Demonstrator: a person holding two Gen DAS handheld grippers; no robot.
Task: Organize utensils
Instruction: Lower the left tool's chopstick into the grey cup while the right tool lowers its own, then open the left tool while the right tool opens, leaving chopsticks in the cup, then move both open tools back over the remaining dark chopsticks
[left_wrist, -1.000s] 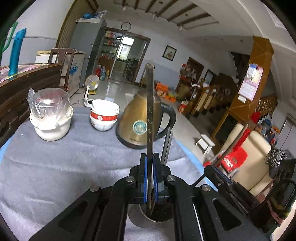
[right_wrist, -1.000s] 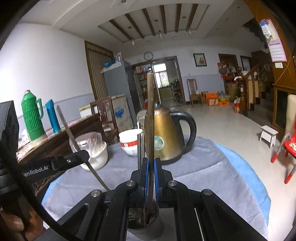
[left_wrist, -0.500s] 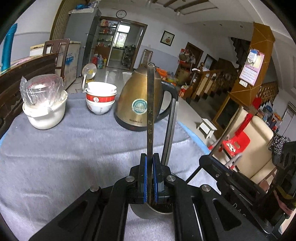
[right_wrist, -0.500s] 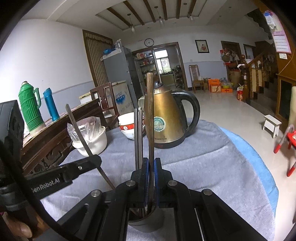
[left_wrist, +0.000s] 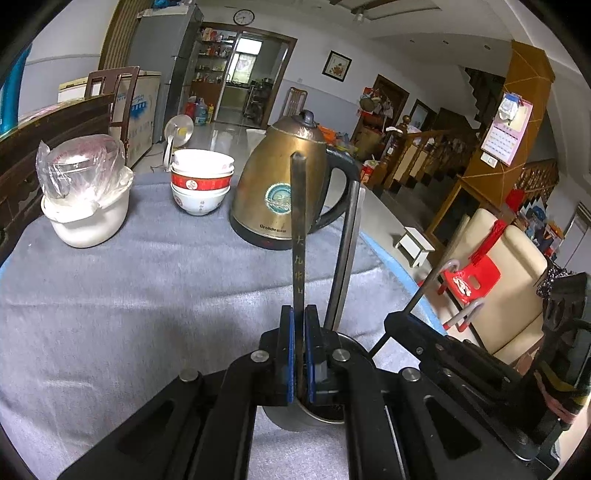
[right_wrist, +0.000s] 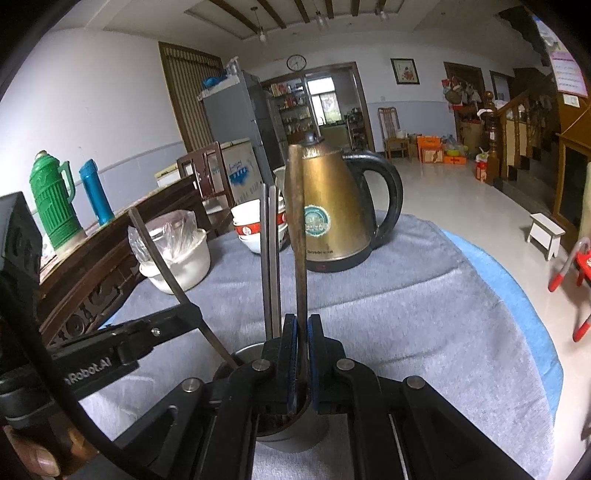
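Chopsticks stand upright at twelve o'clock, clenched in the left gripper over the metal cup. Right gripper likewise clamps its chopstick there.

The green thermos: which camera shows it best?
The right wrist view: the green thermos stands whole on the dark wooden sideboard at far left. The left wrist view does not show it at all.

My gripper bodies hide the metal cup's near rim; chopstick tips inside unseen; characters unreadable.
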